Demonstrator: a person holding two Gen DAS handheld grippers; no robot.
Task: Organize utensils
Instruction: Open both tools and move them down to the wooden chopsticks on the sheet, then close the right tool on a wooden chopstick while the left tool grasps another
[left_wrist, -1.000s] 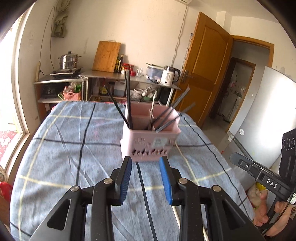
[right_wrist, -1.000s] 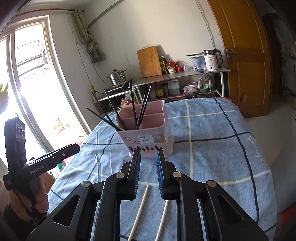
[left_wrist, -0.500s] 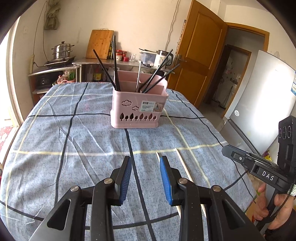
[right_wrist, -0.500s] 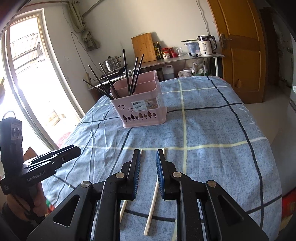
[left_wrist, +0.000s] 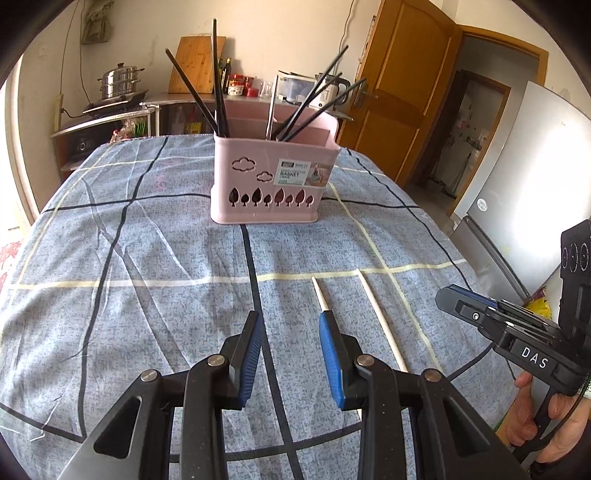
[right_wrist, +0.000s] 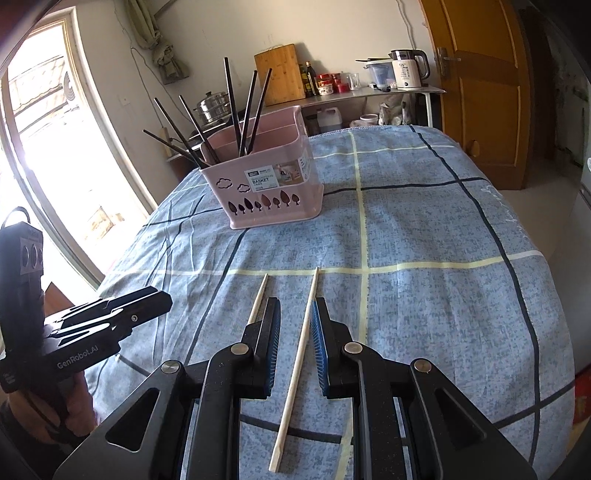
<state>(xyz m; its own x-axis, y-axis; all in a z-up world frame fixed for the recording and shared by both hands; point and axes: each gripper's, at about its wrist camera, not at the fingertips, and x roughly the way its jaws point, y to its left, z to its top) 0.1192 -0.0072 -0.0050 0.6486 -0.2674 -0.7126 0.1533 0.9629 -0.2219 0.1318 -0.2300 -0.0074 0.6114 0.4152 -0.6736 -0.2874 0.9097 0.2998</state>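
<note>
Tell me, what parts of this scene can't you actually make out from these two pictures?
- Left light chopstick: in the left wrist view, its near end is hidden behind the left gripper's fingers.
- Pink basket: its walls hide the lower ends of the black chopsticks in both views.
- Basket label: small print too small to read.
- Whether the right gripper touches the right light chopstick.

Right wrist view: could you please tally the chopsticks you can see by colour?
Black chopsticks, standing in the pink basket: 6
Pale chopsticks, lying on the blue checked cloth: 2
Total: 8
</note>
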